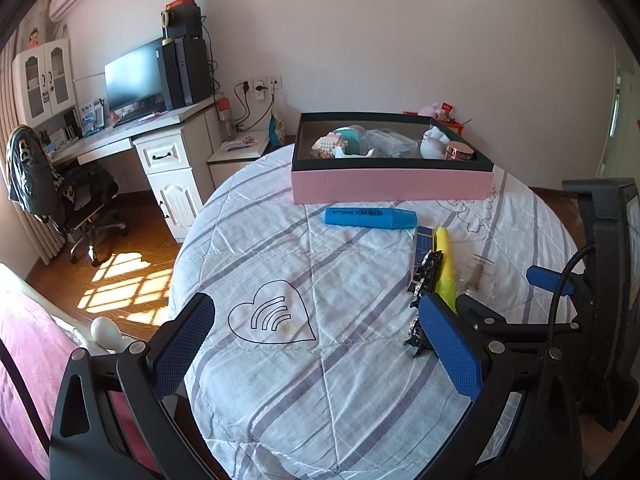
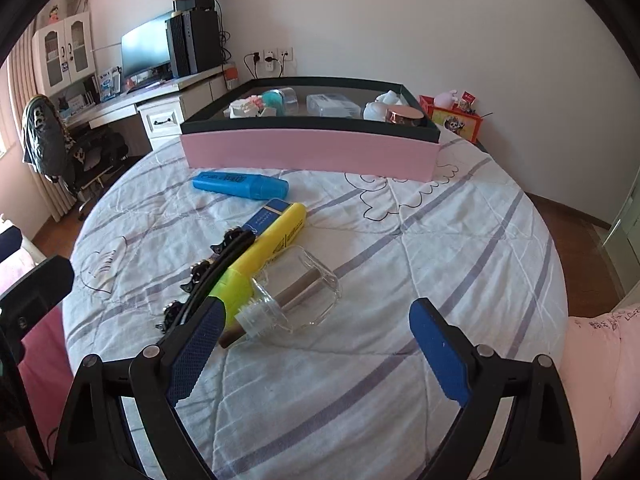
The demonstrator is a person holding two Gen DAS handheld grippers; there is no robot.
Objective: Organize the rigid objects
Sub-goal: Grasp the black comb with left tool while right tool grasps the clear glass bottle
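A pink box [image 1: 390,186] [image 2: 308,152] with a dark rim stands at the far side of the round table and holds several small items. In front of it lie a blue highlighter [image 1: 370,217] [image 2: 240,185], a yellow highlighter [image 1: 445,266] [image 2: 268,250], a dark blue flat pack [image 1: 421,250] [image 2: 264,218], a black headband with ornaments [image 1: 424,280] [image 2: 212,276] and a clear glass bottle [image 1: 478,276] [image 2: 296,300]. My left gripper [image 1: 316,344] is open, its right finger beside the headband. My right gripper [image 2: 316,348] is open just short of the bottle, with nothing between its fingers.
The table wears a white cloth with grey stripes [image 1: 320,360] [image 2: 440,240]. A white desk with a monitor [image 1: 134,76] and a black chair [image 1: 80,200] stand at the left. A red box [image 2: 456,122] sits behind the pink one. Pink bedding [image 1: 28,360] lies near left.
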